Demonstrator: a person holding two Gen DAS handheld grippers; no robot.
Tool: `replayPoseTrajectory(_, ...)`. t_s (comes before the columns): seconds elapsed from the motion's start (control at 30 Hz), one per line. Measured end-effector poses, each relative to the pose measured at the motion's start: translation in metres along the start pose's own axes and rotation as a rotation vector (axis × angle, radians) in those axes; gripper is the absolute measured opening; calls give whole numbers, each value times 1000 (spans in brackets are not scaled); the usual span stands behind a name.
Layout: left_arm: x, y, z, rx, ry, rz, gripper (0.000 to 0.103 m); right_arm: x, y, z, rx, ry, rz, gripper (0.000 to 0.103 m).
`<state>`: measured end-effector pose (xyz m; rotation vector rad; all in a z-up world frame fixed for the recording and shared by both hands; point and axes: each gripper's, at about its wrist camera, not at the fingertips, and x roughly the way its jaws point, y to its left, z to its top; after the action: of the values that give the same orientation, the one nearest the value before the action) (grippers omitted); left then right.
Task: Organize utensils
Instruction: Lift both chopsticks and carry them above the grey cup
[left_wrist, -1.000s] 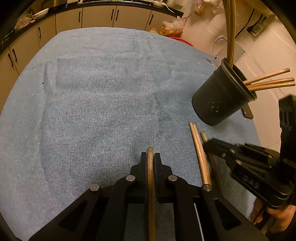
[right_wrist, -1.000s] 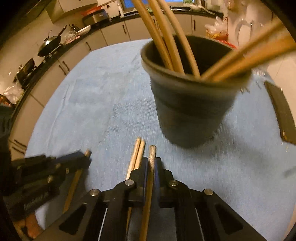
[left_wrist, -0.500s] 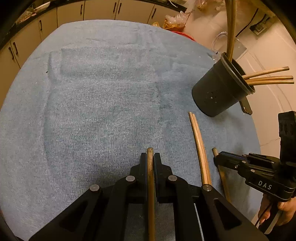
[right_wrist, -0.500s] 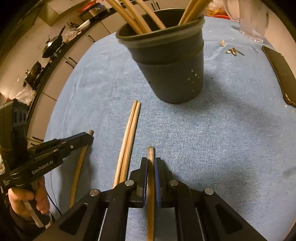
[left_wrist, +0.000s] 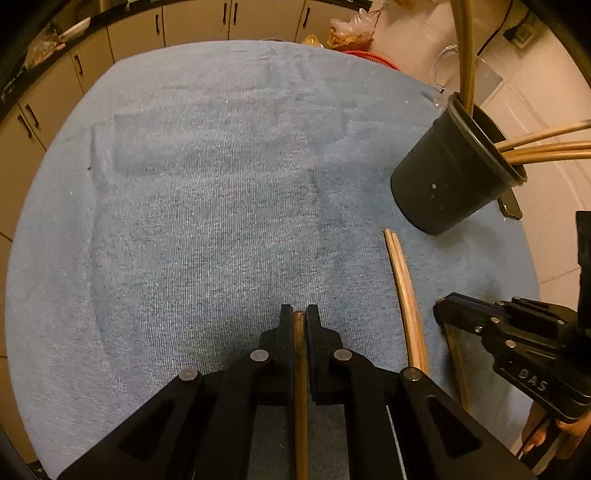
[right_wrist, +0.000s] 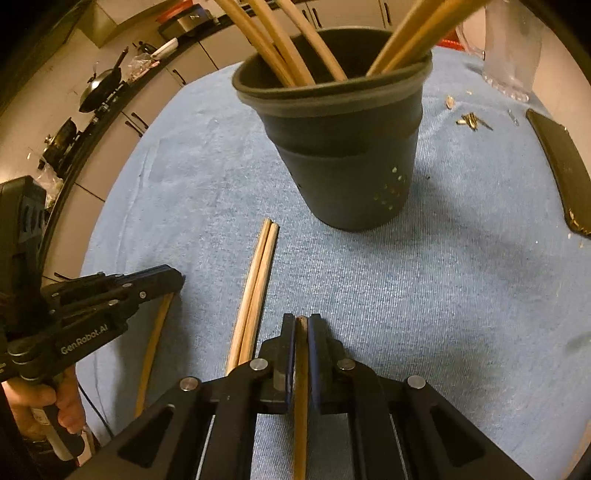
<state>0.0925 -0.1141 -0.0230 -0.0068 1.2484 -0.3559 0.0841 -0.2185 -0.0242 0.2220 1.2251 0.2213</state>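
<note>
My left gripper (left_wrist: 299, 314) is shut on a brown wooden chopstick (left_wrist: 300, 387) that runs back between its jaws, low over the blue cloth (left_wrist: 207, 206). In the right wrist view my right gripper (right_wrist: 301, 320) is likewise shut on a chopstick (right_wrist: 300, 384). A black holder cup (right_wrist: 343, 155) with several chopsticks in it stands just ahead of the right gripper; in the left wrist view the cup (left_wrist: 443, 184) is at the far right. A loose pair of chopsticks (right_wrist: 255, 288) lies on the cloth between the two grippers.
A dark flat phone-like object (right_wrist: 565, 177), scattered seeds (right_wrist: 471, 120) and a clear glass jug (right_wrist: 509, 48) lie right of the cup. A hand (right_wrist: 48, 402) holds the left gripper's handle. Kitchen cabinets (left_wrist: 192, 18) run beyond the table's far edge.
My right gripper has drawn back from the cup toward the near side of the cloth, still holding its chopstick. The left gripper has tilted slightly and keeps its chopstick.
</note>
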Motion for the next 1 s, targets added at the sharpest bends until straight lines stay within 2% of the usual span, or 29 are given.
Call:
replayPoseTrajectory(0.2, -27, 6, -6, -54, -85, -71, 7, -41, 4, -10, -21, -103, 64, 8)
replayPoseTrajectory(0.4, -97, 0, -8, -40, -239, -127, 7, -98, 12, -18, -61, -232, 102, 8)
replayPoseTrajectory(0.53, -144, -18, -7, -5, -343, -151, 7, -140, 17, -27, -81, -323, 115, 8)
replayPoseTrajectory(0.63, -167, -26, -5, 18, -402, -164, 6, -168, 17, -32, -92, -377, 125, 8)
replayPoseTrajectory(0.83, -195, -43, -3, 57, -470, -181, 6, -220, 30, -38, -144, -486, 120, 8)
replayPoseTrajectory(1.0, -214, -52, 3, 74, -514, -181, 6, -243, 41, -40, -181, -532, 96, 8)
